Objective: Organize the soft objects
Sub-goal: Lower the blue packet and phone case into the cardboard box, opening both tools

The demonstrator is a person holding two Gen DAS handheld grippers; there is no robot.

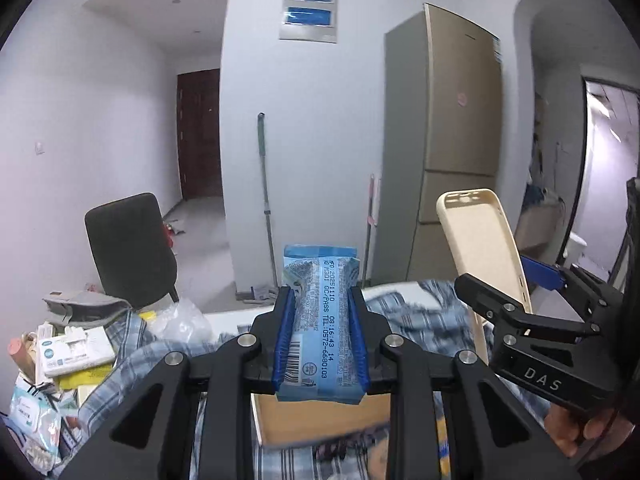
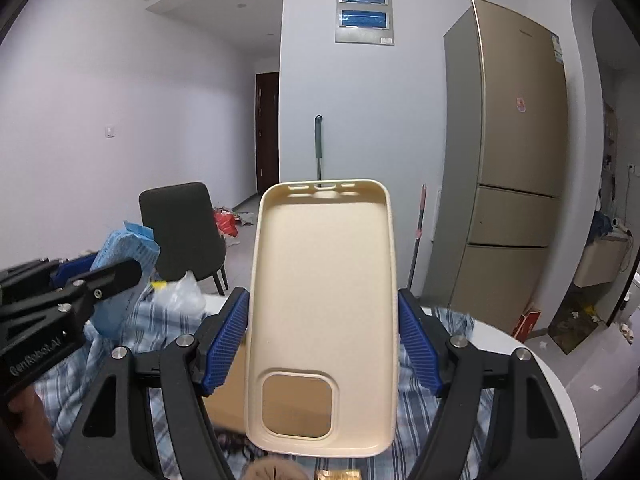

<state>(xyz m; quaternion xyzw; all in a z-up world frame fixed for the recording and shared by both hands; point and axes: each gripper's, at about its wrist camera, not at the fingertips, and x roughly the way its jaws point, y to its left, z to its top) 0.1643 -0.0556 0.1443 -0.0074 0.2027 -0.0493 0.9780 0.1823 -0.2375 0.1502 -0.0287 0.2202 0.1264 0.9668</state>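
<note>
The left gripper point(image 1: 320, 332) pinches one light-blue plastic tissue packet point(image 1: 320, 320) upright between its ribbed blue pads point(image 1: 283, 340), the printed date code facing the camera. The right gripper point(image 2: 322, 332) clamps one cream soft silicone phone case point(image 2: 322, 300) by its long edges, hollow side toward the lens and camera cut-out lowest. Both are held above a blue-and-white plaid cloth point(image 1: 400, 312) with a tan cardboard box point(image 1: 320, 420) under the fingers.

Only the left wrist view shows the pile at the table's left edge: white boxes point(image 1: 76, 350) and a wipes pack point(image 1: 30, 408). Only the right wrist view shows the round white table rim point(image 2: 560, 392) and a red bag point(image 2: 227, 222) on the floor. Each view catches the other gripper from the side.

Farther off stand one dark grey chair point(image 1: 132, 248), two mop handles, one green point(image 1: 263, 168) and one pink point(image 1: 370, 216), one gold refrigerator point(image 2: 516, 152) and one brown door point(image 1: 200, 132).
</note>
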